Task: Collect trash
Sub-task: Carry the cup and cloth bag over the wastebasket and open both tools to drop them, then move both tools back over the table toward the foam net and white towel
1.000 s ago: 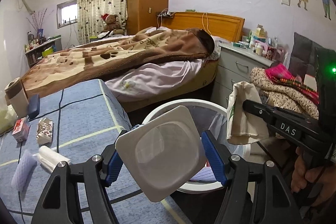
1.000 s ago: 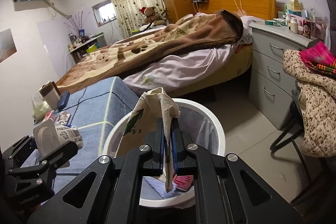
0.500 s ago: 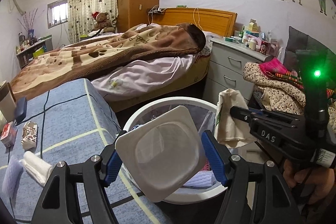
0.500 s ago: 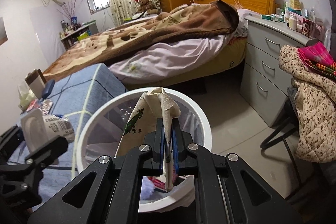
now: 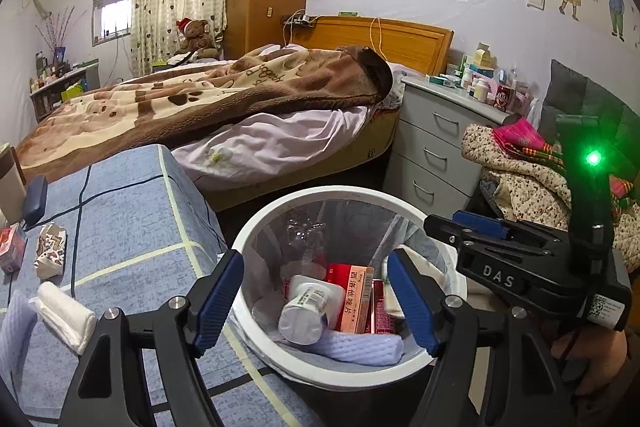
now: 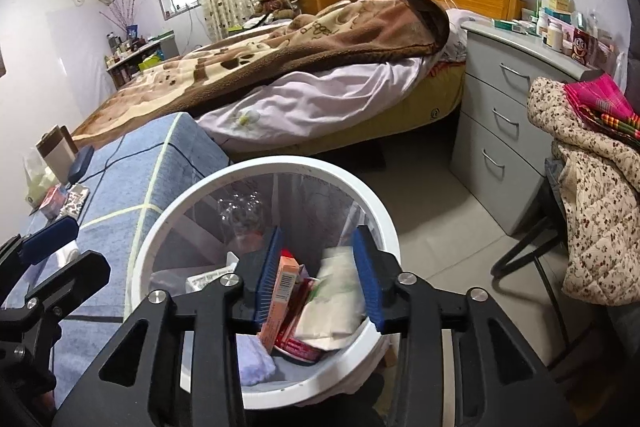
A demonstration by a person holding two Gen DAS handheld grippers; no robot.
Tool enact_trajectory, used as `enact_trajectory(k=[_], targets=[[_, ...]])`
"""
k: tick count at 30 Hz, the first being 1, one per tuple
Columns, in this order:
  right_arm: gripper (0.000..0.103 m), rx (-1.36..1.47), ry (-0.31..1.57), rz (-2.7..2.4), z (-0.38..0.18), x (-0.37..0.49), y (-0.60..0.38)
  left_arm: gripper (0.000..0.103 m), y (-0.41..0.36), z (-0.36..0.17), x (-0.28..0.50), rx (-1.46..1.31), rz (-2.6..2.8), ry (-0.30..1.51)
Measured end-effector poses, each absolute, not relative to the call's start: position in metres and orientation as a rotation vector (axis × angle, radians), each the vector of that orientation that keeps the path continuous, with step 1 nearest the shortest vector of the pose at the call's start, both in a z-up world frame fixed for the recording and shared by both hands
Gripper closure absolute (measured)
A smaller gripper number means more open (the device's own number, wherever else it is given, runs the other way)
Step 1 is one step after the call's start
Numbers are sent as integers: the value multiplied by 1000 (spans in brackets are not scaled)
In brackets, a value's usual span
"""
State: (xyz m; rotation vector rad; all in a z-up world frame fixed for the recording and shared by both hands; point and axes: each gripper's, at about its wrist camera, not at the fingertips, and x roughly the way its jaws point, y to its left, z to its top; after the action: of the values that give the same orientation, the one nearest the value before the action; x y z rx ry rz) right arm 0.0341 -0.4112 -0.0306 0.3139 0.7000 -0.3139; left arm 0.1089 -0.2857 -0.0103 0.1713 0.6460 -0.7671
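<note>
A white round trash bin (image 5: 248, 235) (image 6: 384, 223) stands on the floor beside a blue-covered bench (image 5: 128, 219). Inside lie a white yogurt cup (image 5: 306, 315), a red-orange box (image 5: 354, 297) (image 6: 282, 287), a cream paper bag (image 6: 334, 303) and a pale purple cloth (image 5: 360, 347). My left gripper (image 5: 316, 301) is open and empty above the bin. My right gripper (image 6: 318, 277) is open and empty above the bin; it also shows in the left wrist view (image 5: 480, 227). On the bench lie a white folded tissue (image 5: 64, 311), a patterned wrapper (image 5: 50, 255) and a small red box (image 5: 10, 253).
A bed with a brown blanket (image 5: 224, 99) lies behind the bin. A grey drawer chest (image 5: 436, 151) (image 6: 508, 131) stands at the right, with a chair draped in floral clothes (image 6: 592, 195) beside it. Tiled floor (image 6: 432, 203) lies between bin and chest.
Both grippers have opened. The yogurt cup dropped from the left one and the paper bag from the right one; both now lie in the bin.
</note>
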Motion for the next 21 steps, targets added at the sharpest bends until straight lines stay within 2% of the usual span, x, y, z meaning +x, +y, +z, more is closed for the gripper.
enact_trajectory(k=[21], targets=[[64,282,626,-242,-9,35,-375,29,-221,12,104,118,-657,598]])
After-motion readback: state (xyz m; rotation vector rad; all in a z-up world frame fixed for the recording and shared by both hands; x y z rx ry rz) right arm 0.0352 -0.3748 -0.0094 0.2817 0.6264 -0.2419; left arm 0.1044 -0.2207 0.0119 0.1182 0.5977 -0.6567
